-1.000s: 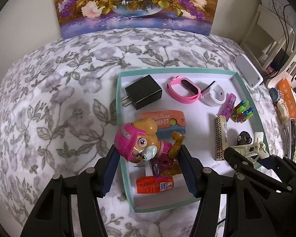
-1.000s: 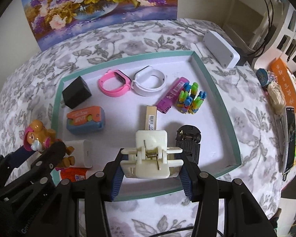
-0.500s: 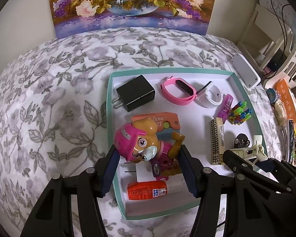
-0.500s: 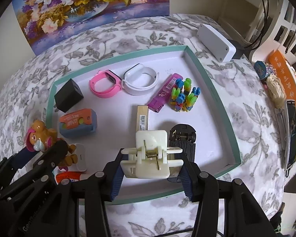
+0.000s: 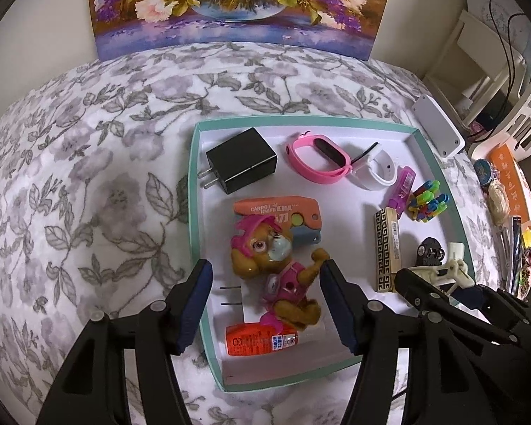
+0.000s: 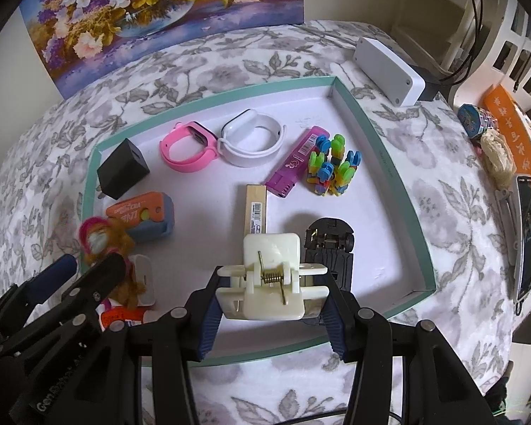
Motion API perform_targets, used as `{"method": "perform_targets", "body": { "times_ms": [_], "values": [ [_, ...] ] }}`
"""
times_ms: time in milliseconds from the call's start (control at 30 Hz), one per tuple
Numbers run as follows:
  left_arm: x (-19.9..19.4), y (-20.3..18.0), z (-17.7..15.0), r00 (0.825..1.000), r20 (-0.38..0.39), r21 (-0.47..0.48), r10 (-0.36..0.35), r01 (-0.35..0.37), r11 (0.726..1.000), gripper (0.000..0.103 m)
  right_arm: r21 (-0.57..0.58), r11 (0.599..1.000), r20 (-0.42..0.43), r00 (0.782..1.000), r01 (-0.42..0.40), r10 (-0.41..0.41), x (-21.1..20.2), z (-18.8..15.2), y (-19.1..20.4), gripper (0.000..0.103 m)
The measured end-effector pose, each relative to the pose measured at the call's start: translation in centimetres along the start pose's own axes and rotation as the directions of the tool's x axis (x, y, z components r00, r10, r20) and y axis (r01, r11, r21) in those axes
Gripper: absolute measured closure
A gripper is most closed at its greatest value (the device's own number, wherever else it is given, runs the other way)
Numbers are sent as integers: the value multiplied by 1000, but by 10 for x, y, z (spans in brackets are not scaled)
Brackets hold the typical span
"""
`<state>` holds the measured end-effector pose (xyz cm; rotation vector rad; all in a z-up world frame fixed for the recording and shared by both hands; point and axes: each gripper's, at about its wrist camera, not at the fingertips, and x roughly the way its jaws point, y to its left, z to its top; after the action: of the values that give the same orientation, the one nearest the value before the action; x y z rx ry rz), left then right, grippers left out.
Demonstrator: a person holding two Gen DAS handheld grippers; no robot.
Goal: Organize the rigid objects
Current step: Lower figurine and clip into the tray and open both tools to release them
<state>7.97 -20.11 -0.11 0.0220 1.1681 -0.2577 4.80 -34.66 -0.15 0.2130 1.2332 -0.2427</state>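
My left tongs (image 5: 265, 297) have just been opening, and the toy puppy (image 5: 278, 265) lies loose between them in the green tray (image 5: 194, 212), on top of a white plug. My right tongs (image 6: 270, 297) squeeze a white clip (image 6: 270, 276), held above the tray's near side. Ahead of them the chargers, watches and little toys are already in. Only the clip is left to drop.

A grey-and-white floral cloth (image 5: 99, 163) is covering the surface, and a painted flower picture in purples and pinks (image 5: 237, 3) is leaning against the plain cream wall (image 5: 42, 28). White slatted furniture (image 6: 502, 39) (with dark cables trailing) is standing at the right.
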Motion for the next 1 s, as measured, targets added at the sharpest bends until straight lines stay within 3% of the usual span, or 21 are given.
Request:
{"method": "perform_targets", "body": {
  "times_ms": [700, 767, 933, 1000],
  "values": [
    [-15, 40, 1, 1000, 11, -142, -7, 9, 990, 38, -12, 1000, 18, 1000, 3, -2, -5, -2, 4, 47],
    [-16, 46, 1, 1000, 9, -161, 11, -10, 987, 37, -21, 1000, 22, 1000, 8, -8, -6, -3, 6, 36],
    [-15, 68, -4, 997, -12, -213, 72, -73, 974, 31, -59, 998, 35, 999, 13, -11, -7, -5, 15, 32],
    [-13, 76, -7, 995, -27, -228, 93, -97, 969, 31, -76, 997, 40, 999, 25, -22, -8, -7, 19, 23]
  ]
}}
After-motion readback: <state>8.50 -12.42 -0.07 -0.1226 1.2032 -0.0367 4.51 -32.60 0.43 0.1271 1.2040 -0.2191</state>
